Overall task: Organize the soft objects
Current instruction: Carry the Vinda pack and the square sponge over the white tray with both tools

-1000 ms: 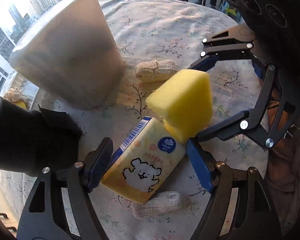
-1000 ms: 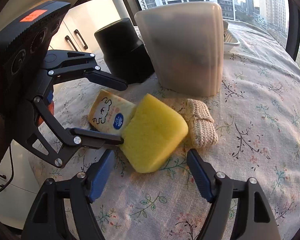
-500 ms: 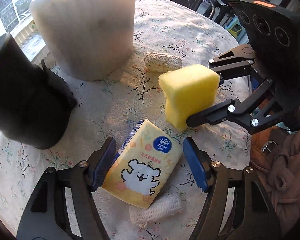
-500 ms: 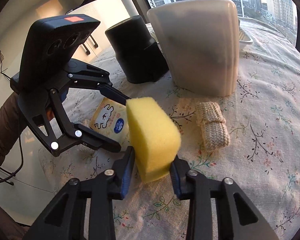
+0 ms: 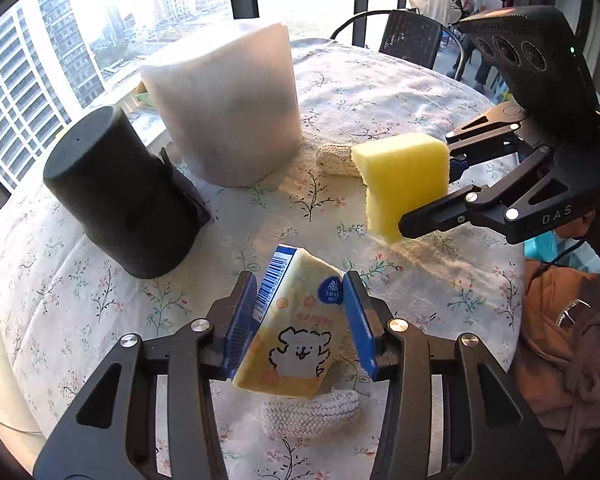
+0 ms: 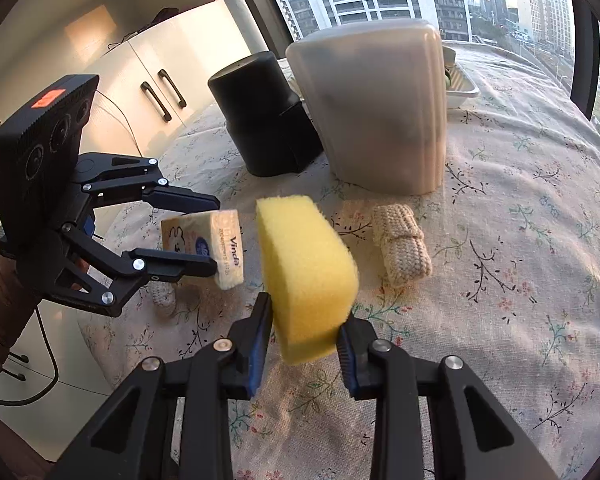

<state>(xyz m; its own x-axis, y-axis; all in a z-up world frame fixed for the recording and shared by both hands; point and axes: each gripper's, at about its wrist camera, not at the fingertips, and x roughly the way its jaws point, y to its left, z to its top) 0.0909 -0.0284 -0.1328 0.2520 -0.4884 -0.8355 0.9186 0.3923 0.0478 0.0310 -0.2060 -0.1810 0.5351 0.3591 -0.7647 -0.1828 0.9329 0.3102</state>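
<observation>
My left gripper [image 5: 300, 320] is shut on a yellow tissue pack [image 5: 296, 340] with a dog drawing and holds it above the floral tablecloth; the pack also shows in the right wrist view [image 6: 204, 244] between the left gripper [image 6: 214, 236]. My right gripper [image 6: 302, 344] is shut on a yellow sponge [image 6: 308, 276], held in the air; the sponge also shows in the left wrist view [image 5: 404, 180] in the right gripper [image 5: 424, 184]. One knitted cloth roll [image 5: 312, 412] lies under the pack. A second knitted roll [image 6: 400, 244] lies near the bin.
A frosted white bin [image 6: 376, 112] stands upside down at the back of the round table [image 6: 540, 240]. A black cylinder [image 6: 260, 112] stands beside it, to its left. A white tray [image 6: 460, 88] sits behind the bin. Brown clothing [image 5: 560, 340] lies off the table's right edge.
My left gripper closed on the tissue pack and lifted it off the cloth. My right gripper, shut on the sponge since half a second ago, raised it a little higher.
</observation>
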